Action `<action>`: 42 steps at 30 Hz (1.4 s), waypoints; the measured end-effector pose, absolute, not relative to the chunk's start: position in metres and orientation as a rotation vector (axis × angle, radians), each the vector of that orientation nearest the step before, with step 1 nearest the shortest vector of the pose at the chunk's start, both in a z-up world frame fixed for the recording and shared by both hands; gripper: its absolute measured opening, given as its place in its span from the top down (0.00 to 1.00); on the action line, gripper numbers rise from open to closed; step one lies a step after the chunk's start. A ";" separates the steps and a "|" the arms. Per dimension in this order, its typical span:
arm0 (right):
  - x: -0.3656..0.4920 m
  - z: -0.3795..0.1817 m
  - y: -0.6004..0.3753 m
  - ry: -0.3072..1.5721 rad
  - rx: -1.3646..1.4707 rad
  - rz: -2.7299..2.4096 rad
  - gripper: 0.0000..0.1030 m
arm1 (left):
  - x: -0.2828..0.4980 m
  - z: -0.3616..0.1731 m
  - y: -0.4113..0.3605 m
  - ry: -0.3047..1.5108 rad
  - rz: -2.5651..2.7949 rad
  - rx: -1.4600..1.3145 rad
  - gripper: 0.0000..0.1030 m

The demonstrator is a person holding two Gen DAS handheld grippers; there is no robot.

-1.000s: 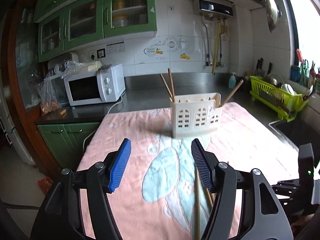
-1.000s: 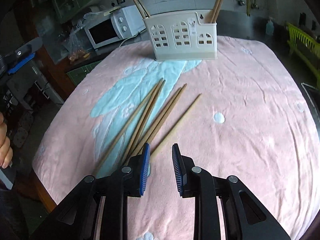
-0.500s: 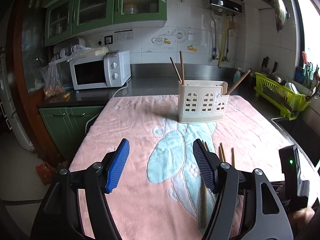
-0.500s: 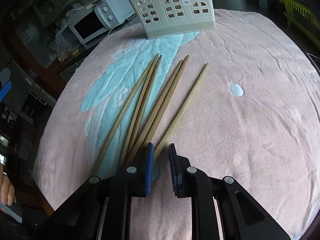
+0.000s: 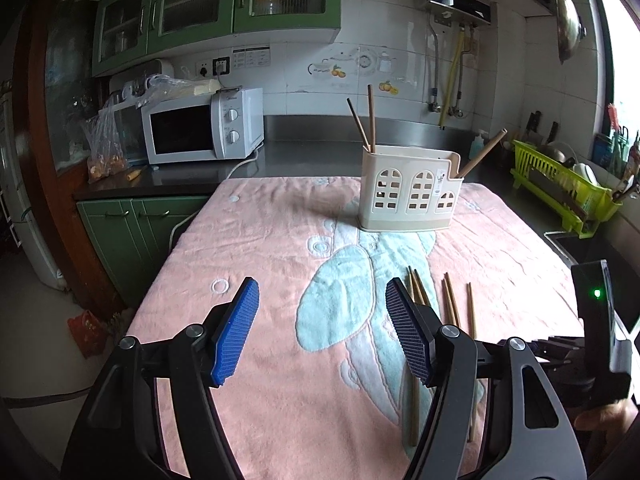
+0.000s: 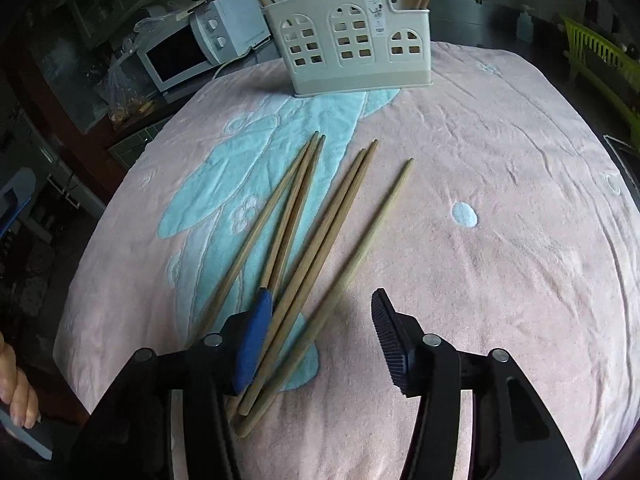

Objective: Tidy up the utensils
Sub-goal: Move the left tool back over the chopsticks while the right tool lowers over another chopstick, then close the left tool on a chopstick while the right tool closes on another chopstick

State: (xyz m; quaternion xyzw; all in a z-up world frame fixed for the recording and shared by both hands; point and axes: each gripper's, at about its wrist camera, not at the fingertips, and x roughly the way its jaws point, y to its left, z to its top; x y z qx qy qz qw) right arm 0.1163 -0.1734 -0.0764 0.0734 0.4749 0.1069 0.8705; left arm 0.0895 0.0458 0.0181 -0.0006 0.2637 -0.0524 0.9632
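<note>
Several wooden chopsticks (image 6: 320,232) lie fanned on the pink towel (image 6: 500,184) in the right wrist view. My right gripper (image 6: 320,340) hovers low over their near ends, its jaws opening; three chopstick ends lie between the jaws, and the pads do not press on them. A cream utensil holder (image 6: 352,44) stands at the far side of the towel with chopsticks (image 5: 366,124) upright in it. In the left wrist view my left gripper (image 5: 320,336) stands open with nothing between its fingers, left of the loose chopsticks (image 5: 450,300). The holder (image 5: 408,192) is ahead of it.
A white microwave (image 5: 200,128) sits on the dark counter at the back left. A lime dish rack (image 5: 560,184) stands at the right beside a sink. Green cabinets (image 5: 136,232) lie below the counter. A person's fingers (image 6: 16,392) show at the left edge.
My right gripper moved closer over the chopsticks' near ends, narrowed, then spread its jaws wide. The left gripper sank a little and stayed open.
</note>
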 end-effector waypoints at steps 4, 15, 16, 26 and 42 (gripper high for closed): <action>0.113 -0.086 -0.154 1.017 0.069 0.236 0.49 | 0.090 0.017 0.045 0.538 -0.109 0.001 0.36; 0.100 -0.093 -0.163 1.023 -0.006 0.230 0.49 | 0.093 0.009 0.047 0.565 -0.107 -0.017 0.36; 0.100 -0.093 -0.164 1.023 -0.007 0.228 0.49 | 0.093 0.008 0.046 0.568 -0.111 -0.017 0.36; 0.099 -0.091 -0.198 1.027 0.046 0.153 0.63 | 0.095 -0.010 0.030 0.633 -0.198 0.014 0.36; 0.093 -0.092 -0.189 1.009 0.068 0.177 0.87 | 0.099 -0.078 -0.003 0.835 -0.349 0.054 0.61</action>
